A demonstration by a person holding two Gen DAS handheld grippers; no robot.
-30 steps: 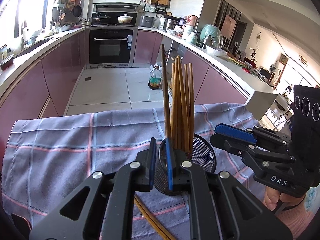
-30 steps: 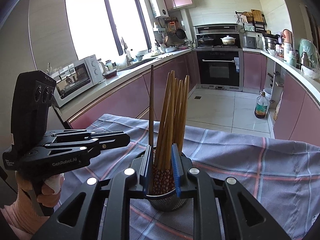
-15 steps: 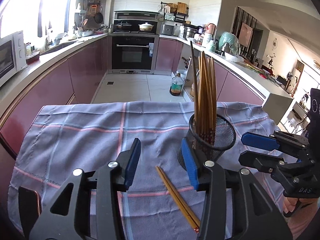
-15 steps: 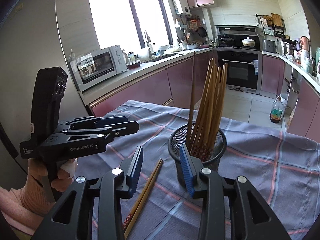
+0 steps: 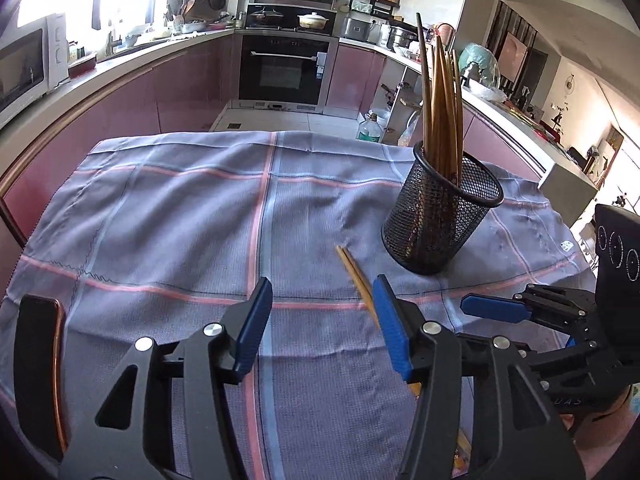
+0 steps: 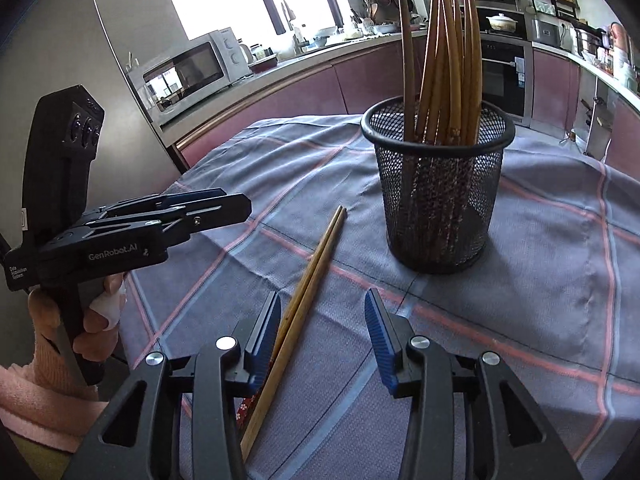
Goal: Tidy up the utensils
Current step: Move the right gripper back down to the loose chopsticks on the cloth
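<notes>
A black mesh holder (image 5: 440,216) (image 6: 438,200) stands on the checked cloth with several brown chopsticks (image 6: 444,60) upright in it. A loose pair of chopsticks (image 5: 354,276) (image 6: 316,264) lies flat on the cloth in front of it. My left gripper (image 5: 322,328) (image 6: 236,206) hovers low over the cloth with its jaws opening. Nothing is between them, and the loose pair runs under its right finger. My right gripper (image 6: 322,340) (image 5: 484,308) is also opening. The pair lies between its jaws close to the left pad (image 6: 266,336), and the pads do not press on it.
The blue-grey checked cloth (image 5: 160,220) covers the table, whose far edge drops to a tiled kitchen floor. A dark flat object (image 5: 36,372) lies at the table's near left. Pink cabinets, a microwave (image 6: 188,68) and an oven (image 5: 284,68) stand beyond.
Both grippers have drawn back from the holder and sunk toward the cloth. Their jaws went from nearly shut to apart. The loose pair of chopsticks has come into view in front of them.
</notes>
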